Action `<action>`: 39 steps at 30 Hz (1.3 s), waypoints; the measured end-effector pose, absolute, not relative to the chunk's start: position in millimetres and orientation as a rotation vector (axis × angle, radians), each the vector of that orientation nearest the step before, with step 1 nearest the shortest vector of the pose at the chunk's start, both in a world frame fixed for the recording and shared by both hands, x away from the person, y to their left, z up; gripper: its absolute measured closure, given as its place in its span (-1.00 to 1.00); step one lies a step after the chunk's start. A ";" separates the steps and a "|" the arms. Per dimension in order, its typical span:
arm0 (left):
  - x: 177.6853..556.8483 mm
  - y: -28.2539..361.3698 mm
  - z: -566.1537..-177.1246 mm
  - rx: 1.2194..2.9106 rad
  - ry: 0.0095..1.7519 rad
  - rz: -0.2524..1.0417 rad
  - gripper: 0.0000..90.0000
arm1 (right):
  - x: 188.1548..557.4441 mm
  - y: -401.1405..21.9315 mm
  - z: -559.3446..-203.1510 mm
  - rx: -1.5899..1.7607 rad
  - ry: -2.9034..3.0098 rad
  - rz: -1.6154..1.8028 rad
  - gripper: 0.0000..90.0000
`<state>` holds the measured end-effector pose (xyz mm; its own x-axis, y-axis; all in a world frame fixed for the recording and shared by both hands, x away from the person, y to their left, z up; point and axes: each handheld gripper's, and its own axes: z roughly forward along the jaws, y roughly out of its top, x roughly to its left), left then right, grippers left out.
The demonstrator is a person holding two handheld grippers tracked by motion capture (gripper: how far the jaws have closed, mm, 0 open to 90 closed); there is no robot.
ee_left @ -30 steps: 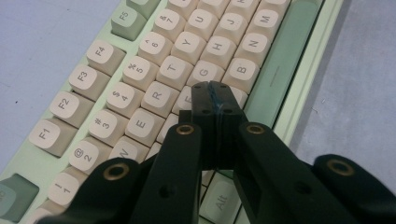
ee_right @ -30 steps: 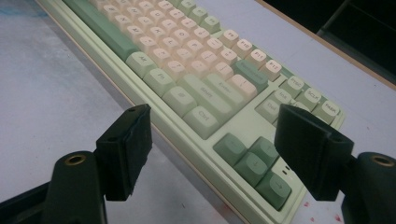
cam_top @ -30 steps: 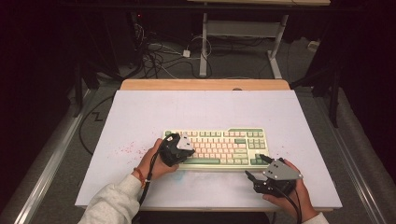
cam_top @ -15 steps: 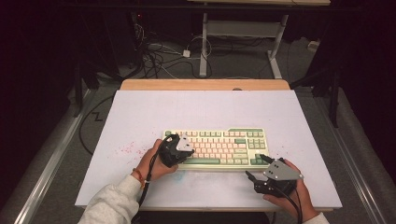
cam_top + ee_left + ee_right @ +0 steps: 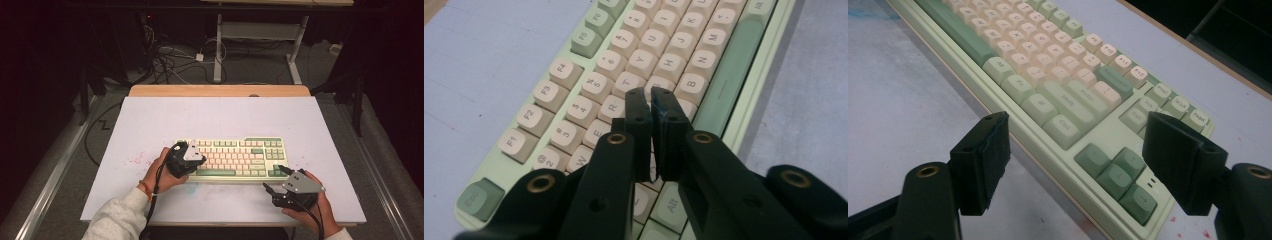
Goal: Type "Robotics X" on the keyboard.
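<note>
high: overhead, forward-down | gripper views: close, sharing keyboard [image 5: 235, 158]

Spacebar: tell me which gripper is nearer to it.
Left. The left gripper hangs shut over the letter keys just above the spacebar's left end. The right gripper is open off the keyboard's near right corner, by the arrow keys.

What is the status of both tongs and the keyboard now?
Left tongs shut, tips over the letter keys. Right tongs open, empty, at the arrow-key corner. Keyboard flat on the white table. Nothing in the way.
</note>
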<state>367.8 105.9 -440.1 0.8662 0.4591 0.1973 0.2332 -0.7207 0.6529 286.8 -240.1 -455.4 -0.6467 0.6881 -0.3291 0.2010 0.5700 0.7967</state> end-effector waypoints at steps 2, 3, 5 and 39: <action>367.5 108.0 -439.3 2.385 0.497 0.466 0.84 | 286.9 -240.0 -455.5 0.707 2.166 0.989 -0.39; 367.3 108.9 -439.0 2.382 0.499 0.473 0.81 | 287.0 -240.0 -455.5 0.708 2.166 0.989 -0.39; 367.2 110.7 -438.7 2.379 0.502 0.477 0.77 | 287.0 -240.1 -455.7 0.709 2.167 0.987 -0.39; 334.7 159.0 -445.4 2.213 0.529 0.726 -0.56 | 292.0 -244.9 -454.9 0.767 2.149 1.019 -0.39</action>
